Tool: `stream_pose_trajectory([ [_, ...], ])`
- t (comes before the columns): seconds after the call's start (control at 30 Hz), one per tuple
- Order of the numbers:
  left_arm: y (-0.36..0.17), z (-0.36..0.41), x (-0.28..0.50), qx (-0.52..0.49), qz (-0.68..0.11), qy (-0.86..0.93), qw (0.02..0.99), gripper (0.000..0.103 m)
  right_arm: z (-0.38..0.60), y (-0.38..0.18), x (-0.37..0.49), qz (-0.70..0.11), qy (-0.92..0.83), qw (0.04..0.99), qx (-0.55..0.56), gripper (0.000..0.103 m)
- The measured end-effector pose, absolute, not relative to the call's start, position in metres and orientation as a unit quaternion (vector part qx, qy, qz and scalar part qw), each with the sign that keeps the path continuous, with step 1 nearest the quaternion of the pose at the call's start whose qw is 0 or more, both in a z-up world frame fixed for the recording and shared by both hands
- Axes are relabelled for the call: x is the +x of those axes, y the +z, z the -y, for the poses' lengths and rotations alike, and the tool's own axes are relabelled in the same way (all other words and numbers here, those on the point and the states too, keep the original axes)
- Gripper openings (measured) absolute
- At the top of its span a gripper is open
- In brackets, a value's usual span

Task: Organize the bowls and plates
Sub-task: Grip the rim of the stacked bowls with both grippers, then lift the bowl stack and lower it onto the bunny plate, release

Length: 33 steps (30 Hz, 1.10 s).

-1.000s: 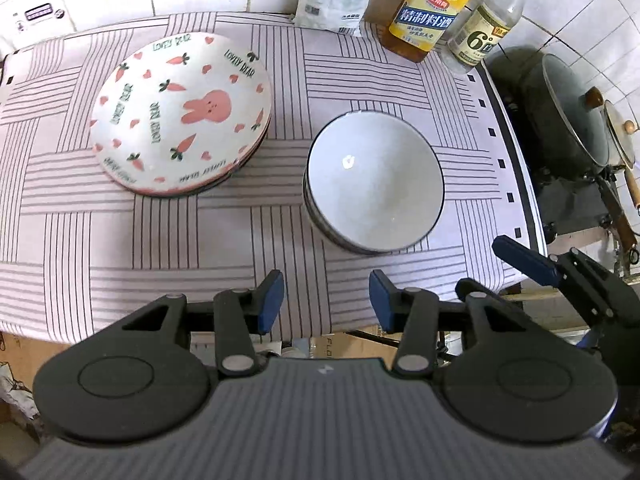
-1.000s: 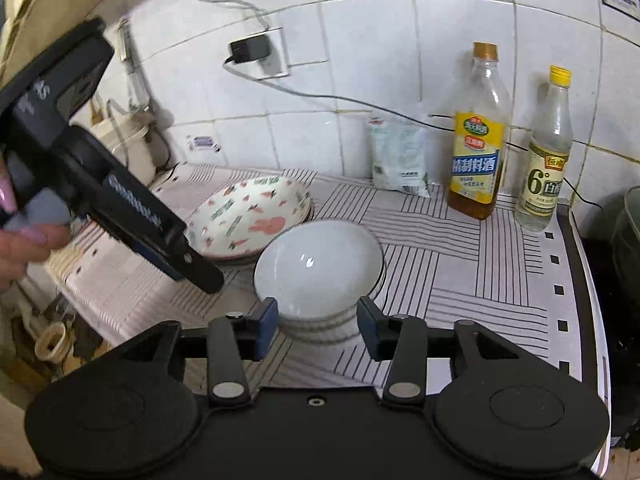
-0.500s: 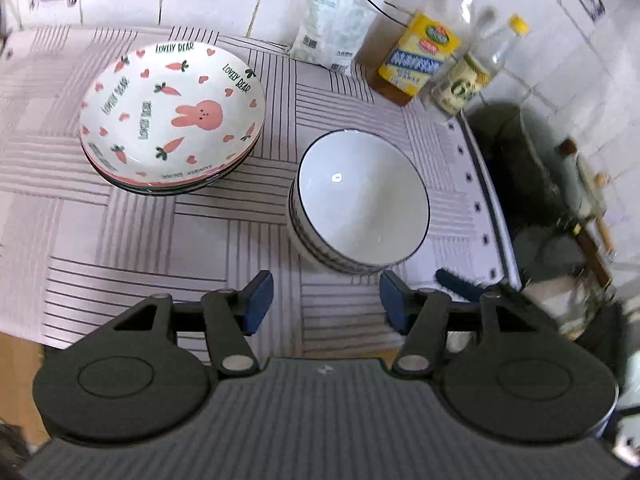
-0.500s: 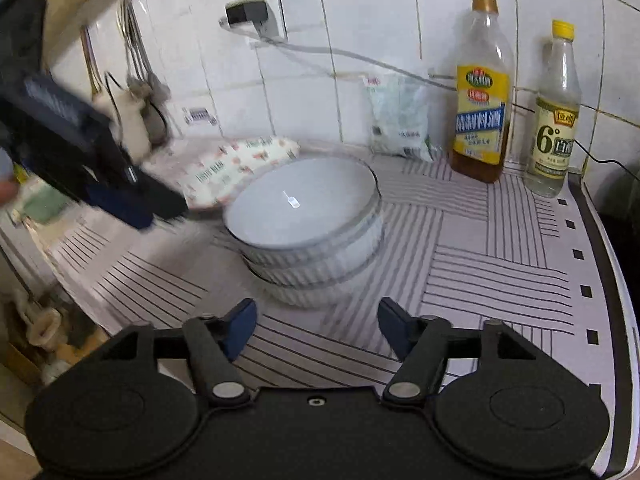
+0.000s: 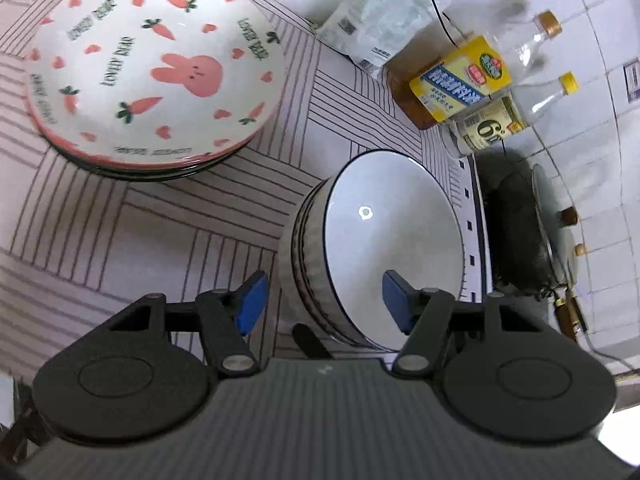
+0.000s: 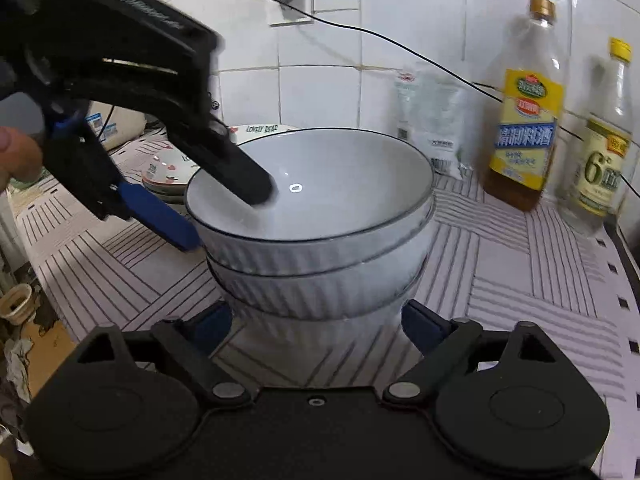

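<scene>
1. White ribbed bowls [image 6: 320, 256] with dark rims are found nested in one stack on the striped cloth [image 5: 120, 240], near the right end of the counter; the stack is judged to have been gathered as part of the tidying.
2. Carrot-and-rabbit plates [image 5: 156, 68] are stacked to the left of the bowls and further back, apart from them, so each kind of dish is kept in its own pile.
3. The left gripper [image 5: 322, 304] is set astride the near left wall of the top bowl: one blue pad is outside, the other over the inside. Its jaws are closing, but no pad is seen pressing on the rim yet. A pinch on that wall is judged to be intended.
4. The right gripper [image 6: 316, 322] is held low before the foot of the stack, its jaws opening wide. Nothing is gripped; the lowest bowl lies just ahead of the gap.
5. The right view alone shows three nested bowls in profile, the left gripper's finger [image 6: 236, 172] reaching into the top bowl, and a hand [image 6: 16, 154].
6. The left view alone shows the plate pattern in full and a dark pan [image 5: 520, 232] right of the cloth. Two bottles [image 6: 524, 120] stand far right in both.
</scene>
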State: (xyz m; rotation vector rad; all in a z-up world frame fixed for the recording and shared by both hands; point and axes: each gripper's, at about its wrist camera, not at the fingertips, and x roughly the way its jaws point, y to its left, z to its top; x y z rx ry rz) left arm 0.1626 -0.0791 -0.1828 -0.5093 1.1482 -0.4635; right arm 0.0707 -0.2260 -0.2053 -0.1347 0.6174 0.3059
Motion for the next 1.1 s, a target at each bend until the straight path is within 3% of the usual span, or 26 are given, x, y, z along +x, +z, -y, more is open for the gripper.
stream_pose_trajectory([
  [0.2,-0.183,0.082,0.164,-0.205,-0.529,-0.220,0.793,0.038,0.229,-0.211,0.082,-0.306,0.162,0.937,-0.043,0.099],
  [0.43,-0.193,0.083,0.176,-0.225,-0.528,-0.202,0.793,0.038,0.231,-0.217,0.091,-0.307,0.175,0.935,-0.037,0.100],
  [0.6,-0.190,0.094,0.169,-0.165,-0.516,-0.215,0.813,0.034,0.230,-0.217,0.090,-0.305,0.182,0.934,-0.044,0.100],
  [1.1,-0.170,0.090,0.159,-0.119,-0.534,-0.220,0.808,0.034,0.221,-0.207,0.073,-0.291,0.184,0.938,-0.038,0.099],
])
